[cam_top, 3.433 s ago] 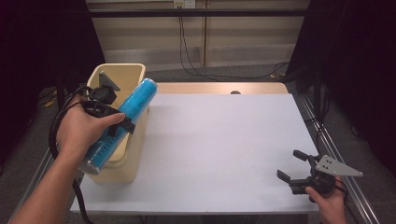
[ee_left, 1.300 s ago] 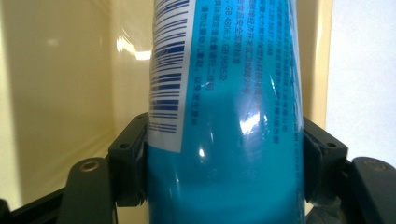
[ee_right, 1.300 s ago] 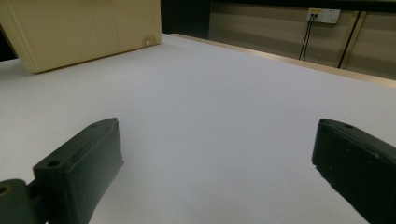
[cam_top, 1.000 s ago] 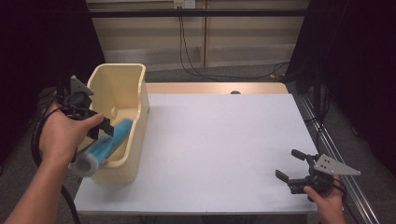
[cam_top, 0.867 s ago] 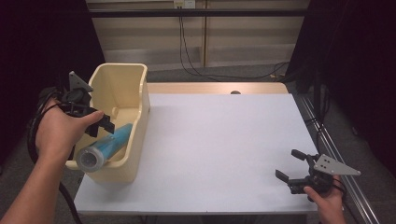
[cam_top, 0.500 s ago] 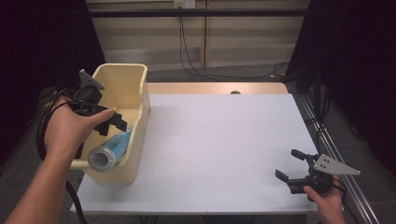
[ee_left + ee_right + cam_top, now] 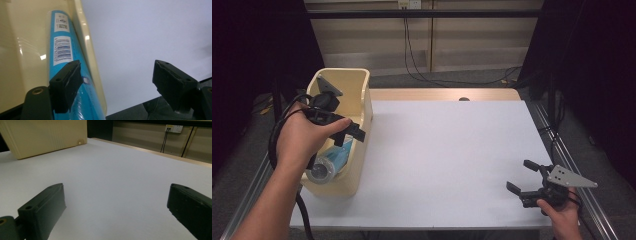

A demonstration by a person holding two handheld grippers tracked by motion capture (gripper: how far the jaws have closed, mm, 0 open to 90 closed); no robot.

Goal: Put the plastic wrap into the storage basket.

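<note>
The white tabletop [image 7: 447, 160] is lying bare across its middle and right, leaving wide open room between the two hands. At its left edge the cream bin [image 7: 362, 107] is standing, its near wall partly covered by the left hand [image 7: 304, 142] in the high view. Inside, the blue tube [image 7: 337, 159] is lying along the bin's right wall, only its capped near end peeking out below the hand; in the left gripper view its lower part is running off the bottom edge. The left gripper [image 7: 343, 131] is hovering over the bin, its fingers [image 7: 66, 83] having just been opening, released, nothing between them. The right gripper [image 7: 523, 176] is resting near the tabletop's right front corner, fingers [image 7: 41, 210] spread wide and gripping nothing.
</note>
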